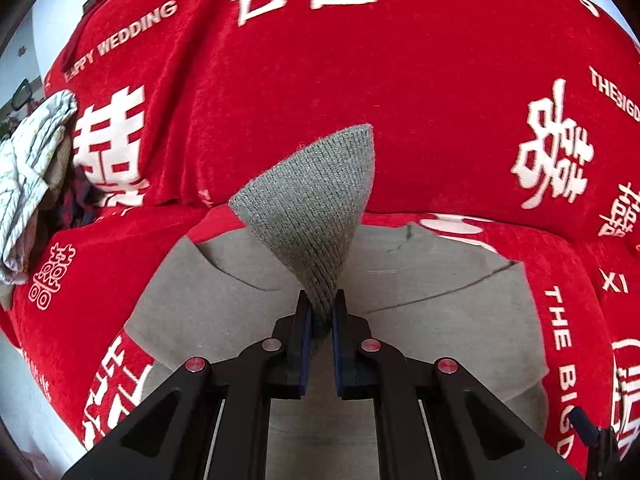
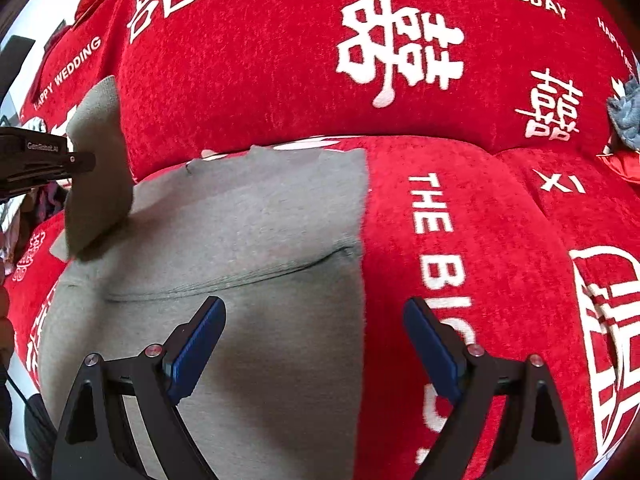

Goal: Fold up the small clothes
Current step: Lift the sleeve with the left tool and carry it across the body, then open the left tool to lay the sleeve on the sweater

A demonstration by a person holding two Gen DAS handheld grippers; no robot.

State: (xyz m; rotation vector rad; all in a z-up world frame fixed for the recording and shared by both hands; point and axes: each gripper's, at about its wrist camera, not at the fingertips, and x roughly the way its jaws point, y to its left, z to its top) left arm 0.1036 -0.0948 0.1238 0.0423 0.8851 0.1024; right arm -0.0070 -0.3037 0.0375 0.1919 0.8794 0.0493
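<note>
Garment (image 2: 248, 240) lies flat on sofa seat cushion (image 2: 460, 240), beneath and ahead of right gripper (image 2: 314, 344) fingers; its side edge falls between them, nearer the right-hand one. Backrest (image 2: 280, 80) rises behind garment. Cuff (image 1: 316, 200) pinched between left gripper (image 1: 321, 312) fingers, lifted, fanning out ahead of tips, above garment body. Left gripper sits far left of right fingers. Heap of other clothes (image 1: 32, 168) far left of left fingers, against backrest. Bundle (image 2: 626, 116) far right of right fingers, ahead.

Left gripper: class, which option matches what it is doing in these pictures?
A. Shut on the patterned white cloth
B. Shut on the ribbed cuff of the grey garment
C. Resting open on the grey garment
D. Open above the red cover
B: the left gripper pinches the grey garment's ribbed cuff between its blue pads.
</note>
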